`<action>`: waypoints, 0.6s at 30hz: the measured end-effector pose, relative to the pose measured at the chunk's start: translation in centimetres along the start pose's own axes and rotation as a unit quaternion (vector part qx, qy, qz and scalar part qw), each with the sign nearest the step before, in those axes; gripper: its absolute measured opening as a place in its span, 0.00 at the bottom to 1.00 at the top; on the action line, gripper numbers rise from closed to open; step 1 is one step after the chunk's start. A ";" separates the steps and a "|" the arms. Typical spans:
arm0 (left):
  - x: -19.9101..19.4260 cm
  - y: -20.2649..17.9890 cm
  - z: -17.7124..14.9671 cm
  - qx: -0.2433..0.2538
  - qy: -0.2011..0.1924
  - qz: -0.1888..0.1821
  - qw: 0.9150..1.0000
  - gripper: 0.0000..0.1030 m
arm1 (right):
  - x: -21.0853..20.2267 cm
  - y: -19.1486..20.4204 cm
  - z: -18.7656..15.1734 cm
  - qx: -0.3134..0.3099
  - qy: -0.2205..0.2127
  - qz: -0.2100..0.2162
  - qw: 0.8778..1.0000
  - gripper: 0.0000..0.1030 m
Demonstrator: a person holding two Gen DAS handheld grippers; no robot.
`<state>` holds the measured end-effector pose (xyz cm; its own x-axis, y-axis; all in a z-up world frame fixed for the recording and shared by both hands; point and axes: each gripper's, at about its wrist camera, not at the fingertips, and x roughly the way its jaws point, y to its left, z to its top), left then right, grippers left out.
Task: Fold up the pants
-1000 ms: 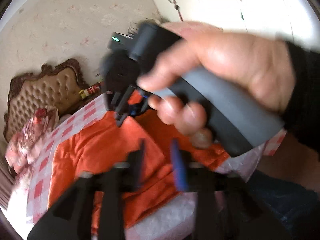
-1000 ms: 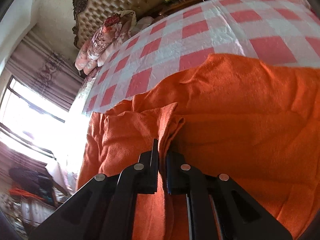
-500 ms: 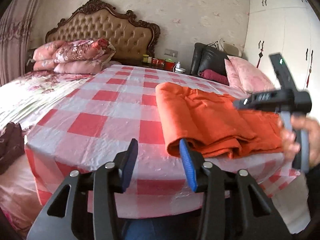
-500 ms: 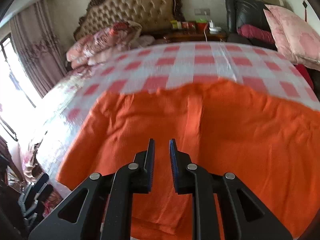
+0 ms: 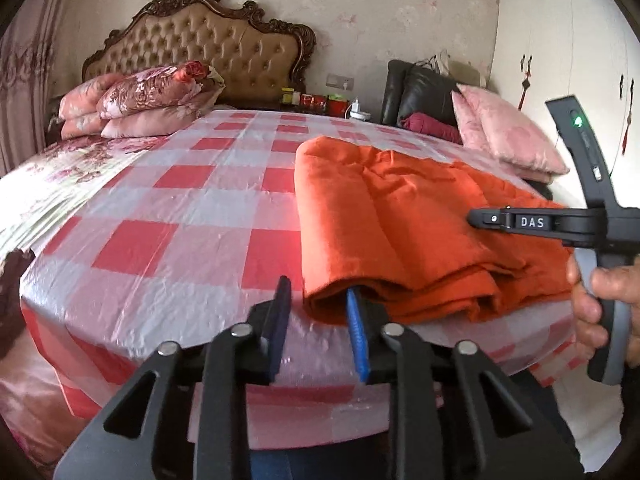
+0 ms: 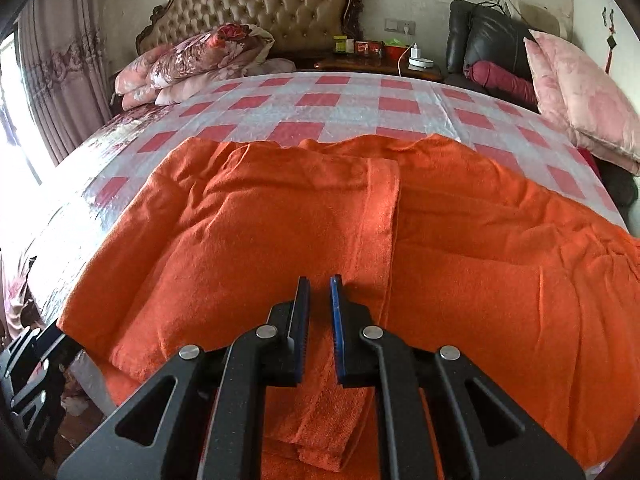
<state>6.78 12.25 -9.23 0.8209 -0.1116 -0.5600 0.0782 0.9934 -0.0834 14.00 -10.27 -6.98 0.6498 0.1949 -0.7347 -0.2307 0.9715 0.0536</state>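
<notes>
Orange pants [image 5: 400,232] lie folded into a layered stack on the right part of the checked bed cover [image 5: 180,220]. My left gripper [image 5: 316,296] is open at the bed's near edge, its blue right finger [image 5: 354,312] against the stack's near left corner. In the right wrist view the pants [image 6: 260,220] fill the foreground, with a flap edge running down the middle. My right gripper [image 6: 319,284] hangs just above them, its jaws a narrow gap apart with nothing between. The left wrist view shows that gripper [image 5: 520,222] from the side, held by a hand [image 5: 604,300].
A tufted headboard [image 5: 224,52] and folded floral quilts [image 5: 152,100] stand at the far end. Pink pillows [image 5: 504,132] and a black leather chair [image 5: 424,92] are at the far right. A nightstand [image 6: 380,60] carries small items. A curtain [image 6: 60,80] hangs on the left.
My right gripper has let go of the pinched fold and pulled back above the pants. My left gripper swung out from beside the right hand to the bed's near edge.
</notes>
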 end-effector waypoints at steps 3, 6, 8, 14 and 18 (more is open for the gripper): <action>-0.5 -2.3 0.2 0.156 -0.018 0.125 0.980 0.08 | 0.0 0.2 0.0 -0.012 0.000 -0.006 1.000 0.08; 0.7 -3.5 -1.1 0.246 0.011 0.160 0.956 0.11 | 0.0 0.1 0.0 -0.013 -0.003 -0.005 1.000 0.08; 0.5 -3.8 -1.6 0.259 -0.003 0.174 0.950 0.17 | 0.0 0.0 -0.1 -0.014 -0.002 -0.004 1.000 0.08; -4.2 -1.3 -1.2 0.195 -0.029 0.134 0.971 0.59 | -0.3 0.2 0.1 -0.021 0.005 -0.005 1.000 0.11; -6.5 1.8 4.1 0.063 -0.089 0.056 0.992 0.59 | -2.0 -0.2 0.8 0.000 -0.025 -0.017 1.000 0.54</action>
<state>3.95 14.89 -2.37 0.9145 -0.0045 -0.4045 0.0411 0.9958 0.0817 13.29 -10.72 -4.97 0.6929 0.1677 -0.7012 -0.2082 0.9777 0.0281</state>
